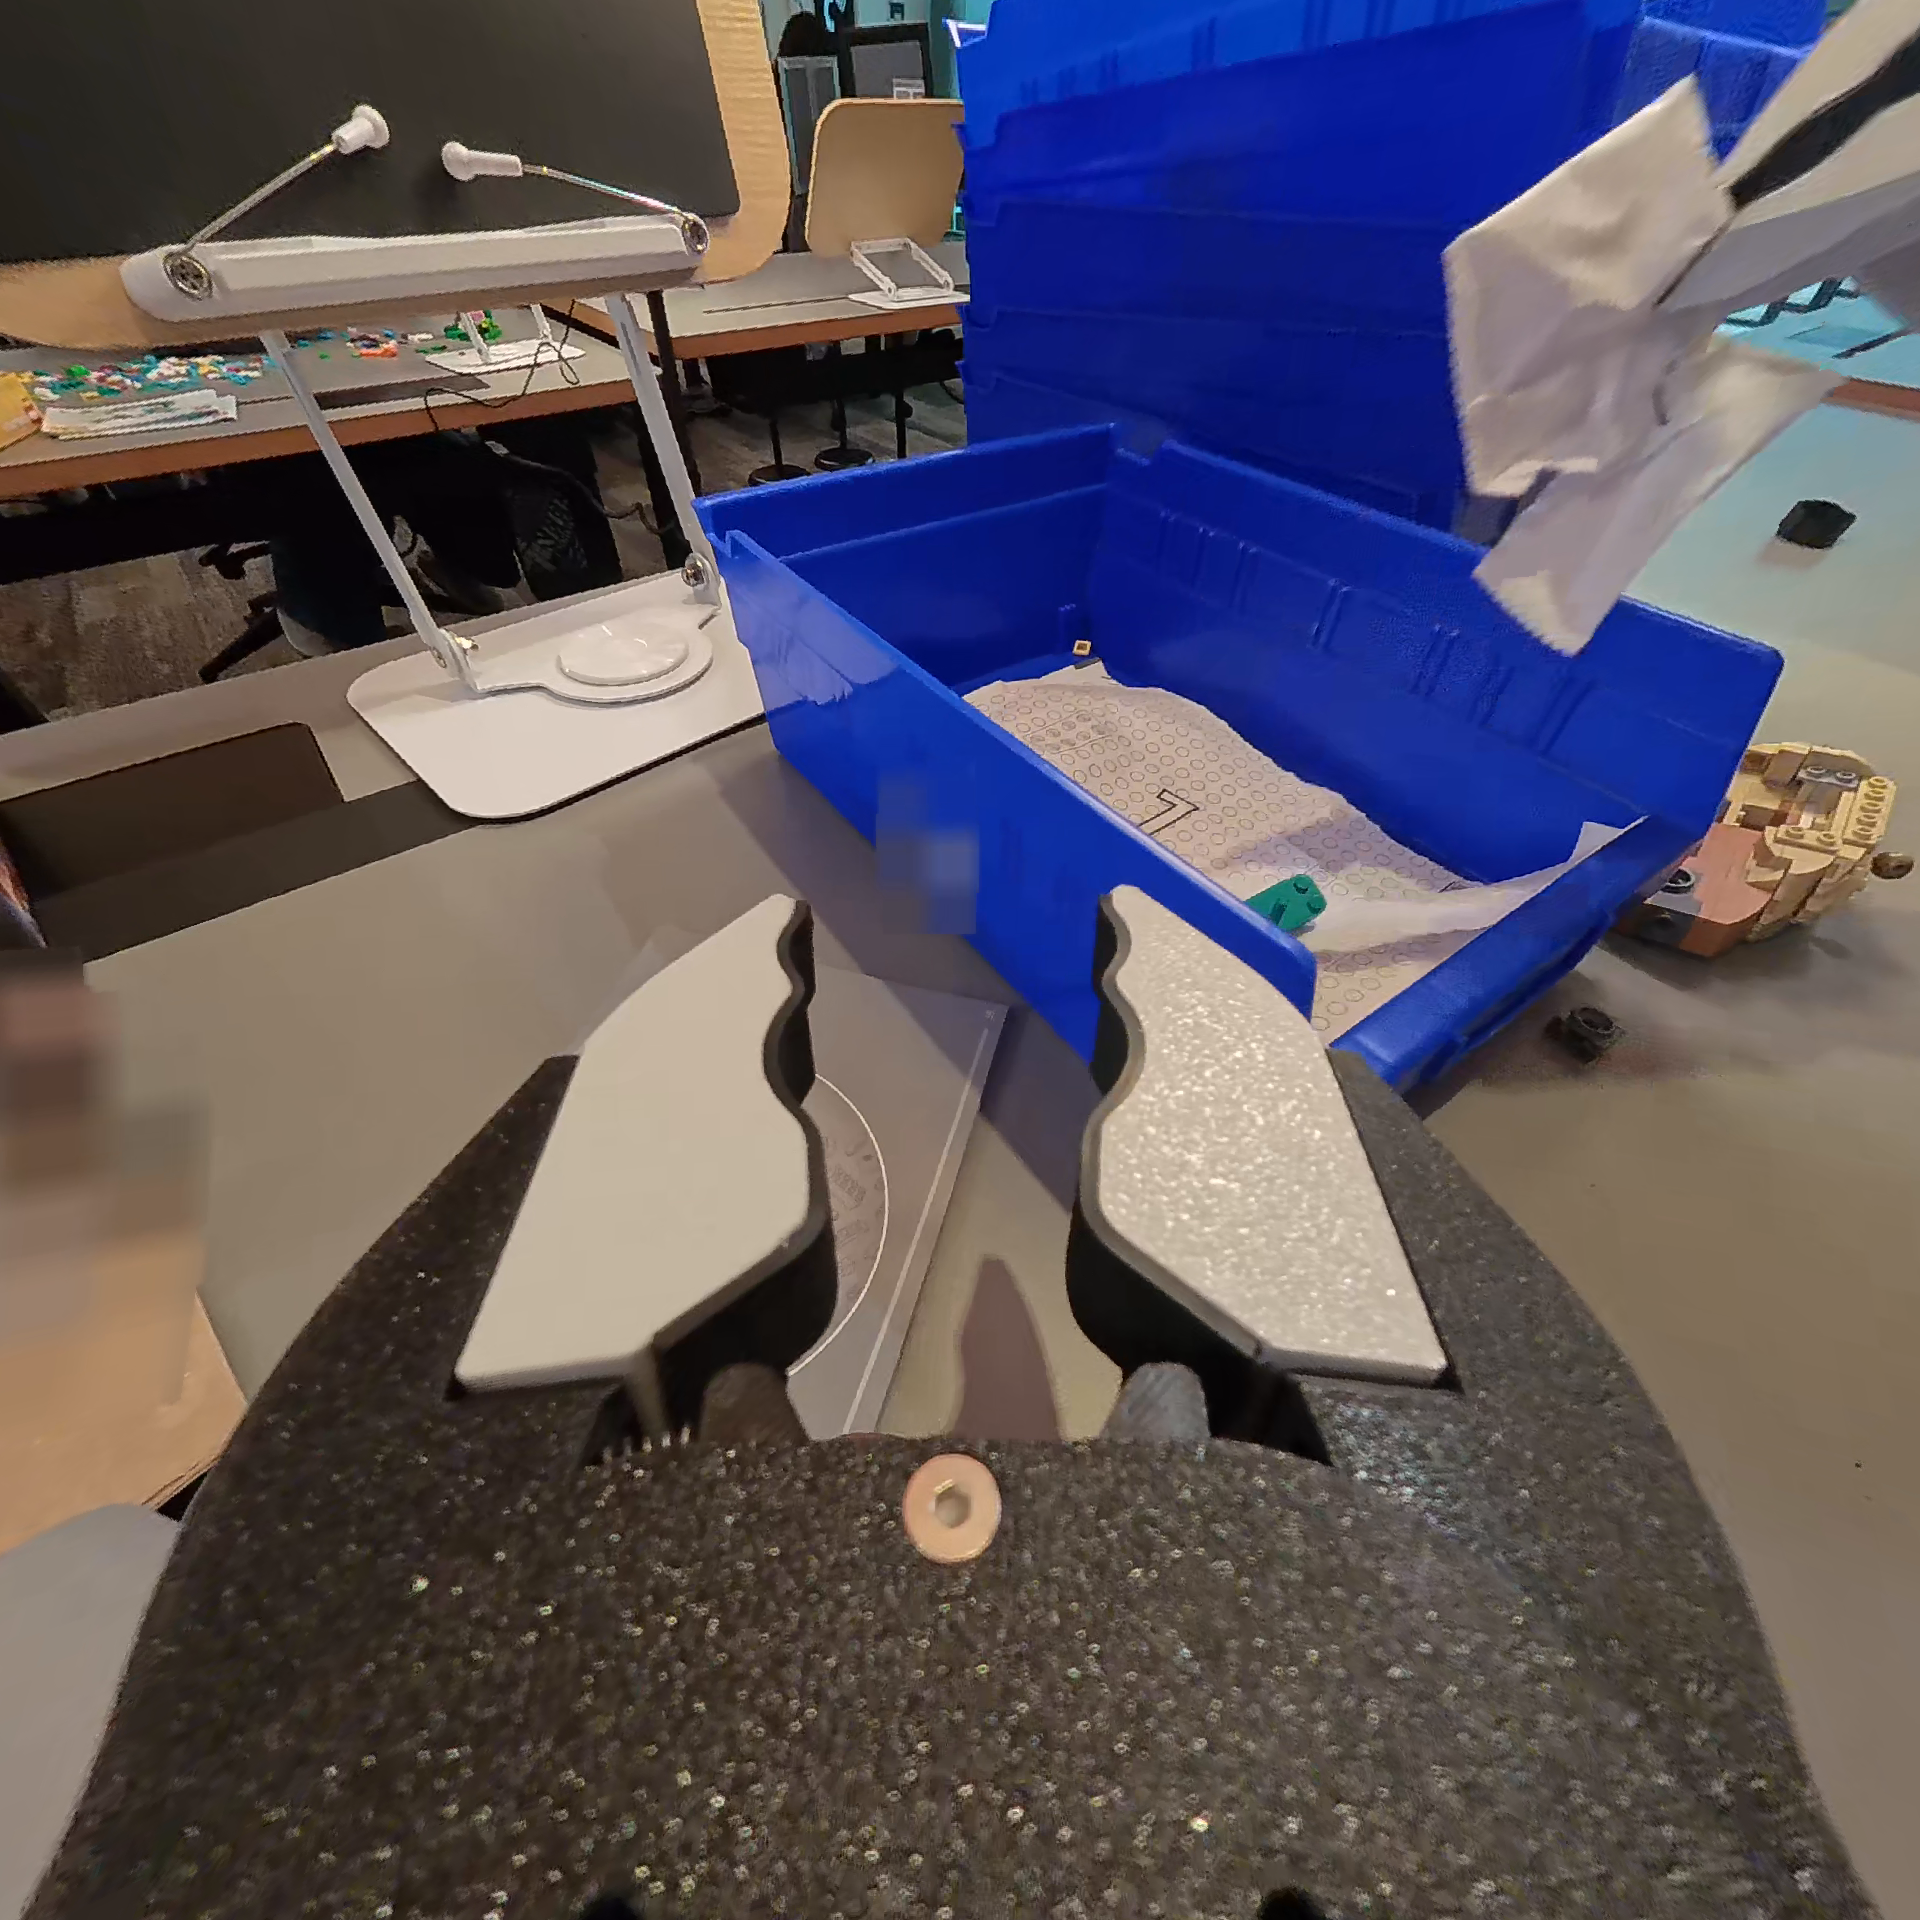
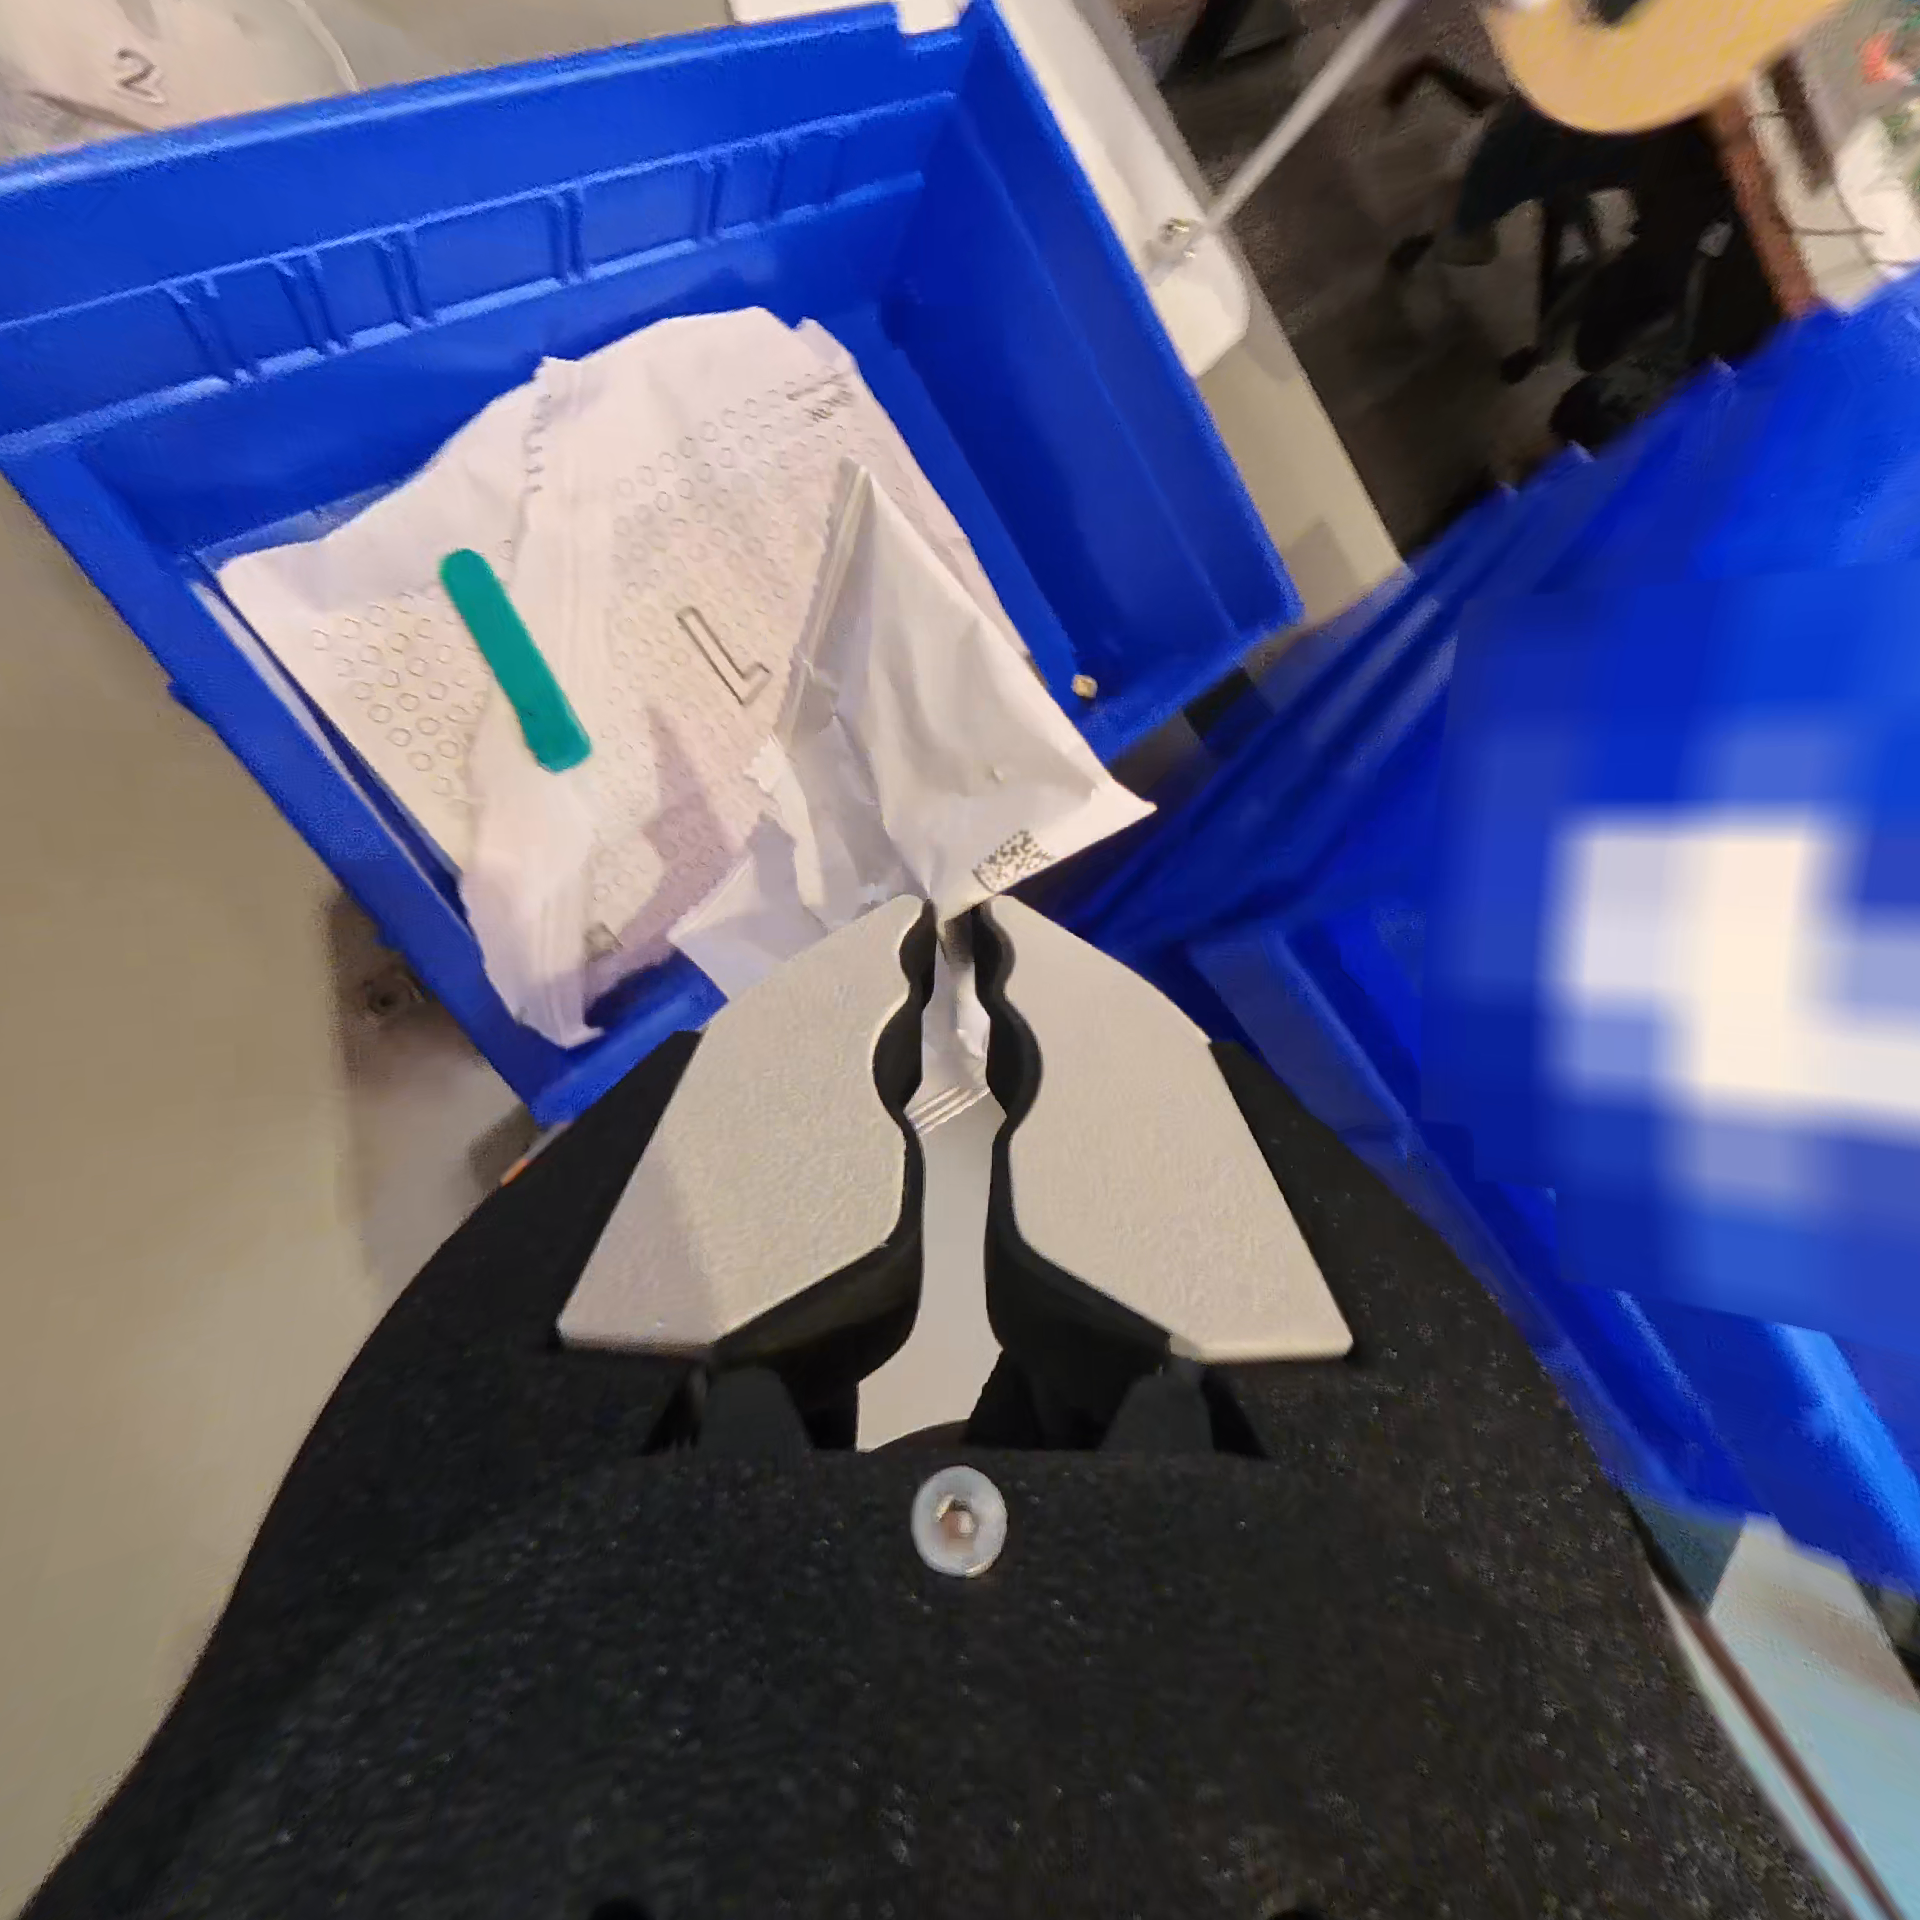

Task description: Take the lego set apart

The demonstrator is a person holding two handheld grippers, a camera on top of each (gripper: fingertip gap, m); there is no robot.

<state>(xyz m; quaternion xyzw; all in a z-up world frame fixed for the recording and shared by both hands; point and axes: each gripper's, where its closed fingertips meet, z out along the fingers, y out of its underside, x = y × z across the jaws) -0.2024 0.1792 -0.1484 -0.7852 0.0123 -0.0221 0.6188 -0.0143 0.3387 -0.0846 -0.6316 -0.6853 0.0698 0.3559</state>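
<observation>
My right gripper [image 2: 954,914] is shut on the corner of a crumpled white paper bag [image 2: 935,686] and holds it above an open blue bin [image 2: 468,208]. In the bin lie a white paper bag printed with small circles [image 2: 644,540] and a green plastic piece [image 2: 514,660]. In the left wrist view the held bag [image 1: 1590,343] hangs from the right gripper [image 1: 1766,177] at the upper right, over the bin [image 1: 894,665]. My left gripper [image 1: 953,914] is open and empty, low over the grey table just in front of the bin's near wall. The green piece [image 1: 1288,899] shows inside.
A stack of blue bins [image 1: 1247,208] stands behind the open one. A white folding stand [image 1: 499,665] is to the left. A tan brick model [image 1: 1808,842] and small black pieces [image 1: 1584,1032] lie to the right. A clear plastic sheet [image 1: 914,1143] lies under my left gripper. There is about 25 cm between the tips of the two grippers. The left tips stand about 15 cm off the green piece [image 1: 1288,899]. The right camera catches it too, in the right wrist view [image 2: 558,735].
</observation>
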